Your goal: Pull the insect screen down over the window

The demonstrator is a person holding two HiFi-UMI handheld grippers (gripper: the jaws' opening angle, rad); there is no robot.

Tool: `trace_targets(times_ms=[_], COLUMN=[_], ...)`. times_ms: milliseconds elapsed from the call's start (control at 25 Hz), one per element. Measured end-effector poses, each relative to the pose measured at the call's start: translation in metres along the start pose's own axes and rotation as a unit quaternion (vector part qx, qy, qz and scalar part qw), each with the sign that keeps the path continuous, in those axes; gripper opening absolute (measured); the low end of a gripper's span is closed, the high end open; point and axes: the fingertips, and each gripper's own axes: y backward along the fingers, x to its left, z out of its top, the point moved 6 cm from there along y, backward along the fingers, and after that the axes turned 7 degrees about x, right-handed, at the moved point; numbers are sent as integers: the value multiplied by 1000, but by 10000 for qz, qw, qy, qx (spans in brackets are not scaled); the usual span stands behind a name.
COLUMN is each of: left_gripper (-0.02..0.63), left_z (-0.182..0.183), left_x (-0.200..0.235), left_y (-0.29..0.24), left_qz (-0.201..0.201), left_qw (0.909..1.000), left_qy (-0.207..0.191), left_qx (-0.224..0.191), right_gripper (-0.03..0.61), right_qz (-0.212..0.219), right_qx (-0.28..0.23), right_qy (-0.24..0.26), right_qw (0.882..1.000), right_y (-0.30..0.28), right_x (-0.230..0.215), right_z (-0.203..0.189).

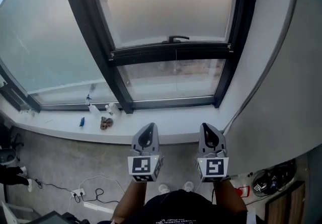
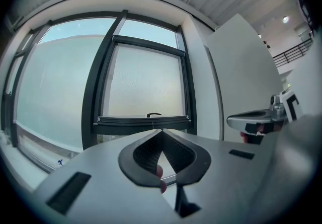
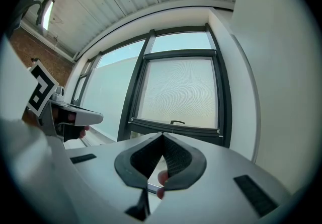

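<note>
The insect screen [image 1: 166, 1] hangs as a pale mesh in the dark window frame [image 1: 90, 26]. Its black bottom bar [image 1: 171, 53], with a small handle [image 1: 176, 39], sits a short way above the frame's lower rail, and a strip of bare glass [image 1: 173, 74] shows beneath it. My left gripper [image 1: 149, 127] and right gripper [image 1: 209, 128] are side by side in front of the sill, back from the window. Both are shut and hold nothing. In the left gripper view the shut tips [image 2: 161, 131] point at the bar [image 2: 146, 122]. The right gripper view shows the same, tips [image 3: 162, 135] under the handle [image 3: 177, 122].
On the white window sill [image 1: 60, 130] at the left are a spray bottle [image 1: 91, 104], a small blue item [image 1: 81, 122] and a brown object [image 1: 106, 123]. A white wall [image 1: 282, 92] closes the right side. A power strip with cables [image 1: 78, 194] lies on the floor.
</note>
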Motion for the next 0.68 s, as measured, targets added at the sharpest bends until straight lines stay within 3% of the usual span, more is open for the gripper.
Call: trace_targets(times_ms=[240,680], left_gripper=[2,3], left_z=[9,-9], left_x=[-10,-19], left_y=[1,-5], left_qz=[64,-106], left_qw=[9998,9996], left_qy=[106,-28], left_qx=[125,250], right_gripper=[2,2], right_qz=[57,212], right_qx=[35,-5], right_qy=[-17,85], right_qw=[10000,9997], right_y=[3,1], right_x=[-2,0], right_z=[-2,-9])
